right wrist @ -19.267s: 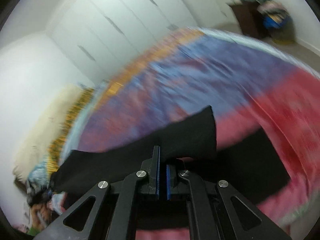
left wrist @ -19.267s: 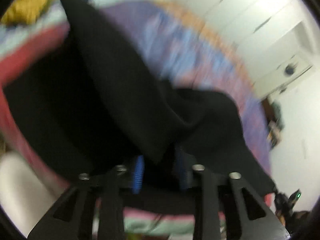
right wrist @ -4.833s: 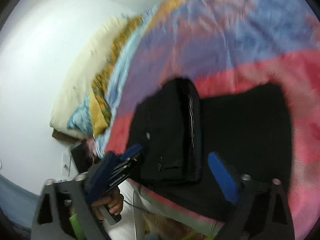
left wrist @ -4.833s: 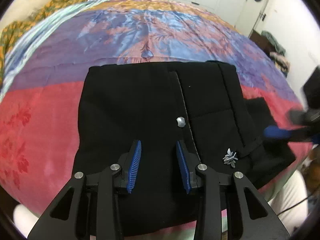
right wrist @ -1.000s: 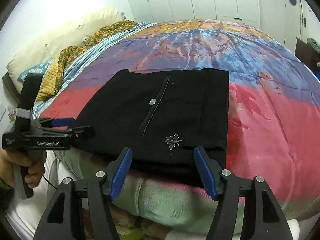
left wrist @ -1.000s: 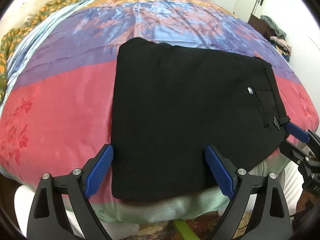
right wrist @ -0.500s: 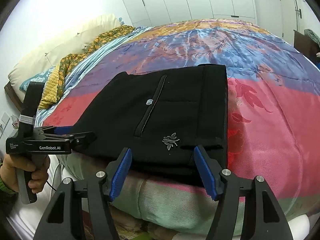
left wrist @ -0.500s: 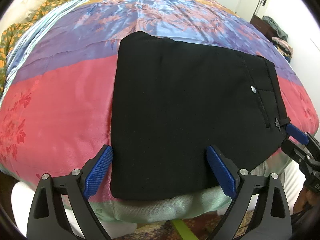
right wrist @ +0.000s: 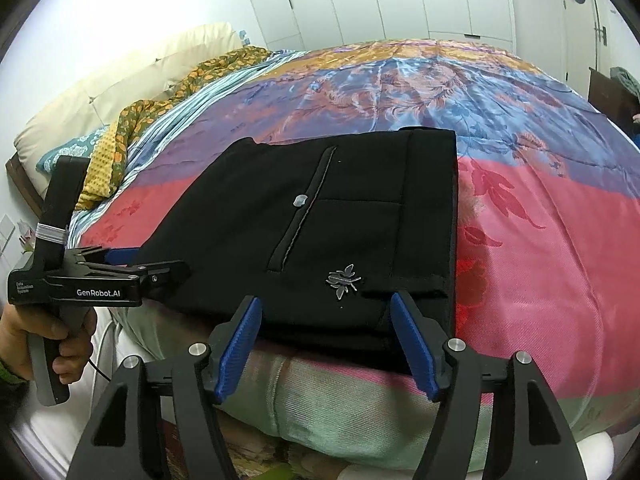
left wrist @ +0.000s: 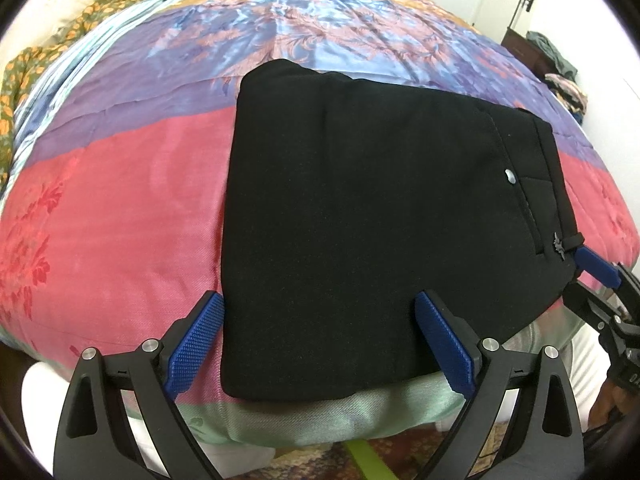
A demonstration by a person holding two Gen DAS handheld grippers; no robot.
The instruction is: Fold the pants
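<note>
Bedspread (left wrist: 120,208) holds folded pants (left wrist: 360,208) at its edge; both grippers gape empty, right widening

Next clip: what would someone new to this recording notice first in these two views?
The black pants, folded into a compact rectangle, lie at the near edge of a bright bedspread banded in pink, purple and blue. A silver bee-shaped emblem and a button stand out on the black cloth. The left gripper is open and the right gripper is opening, neither holding anything.
</note>
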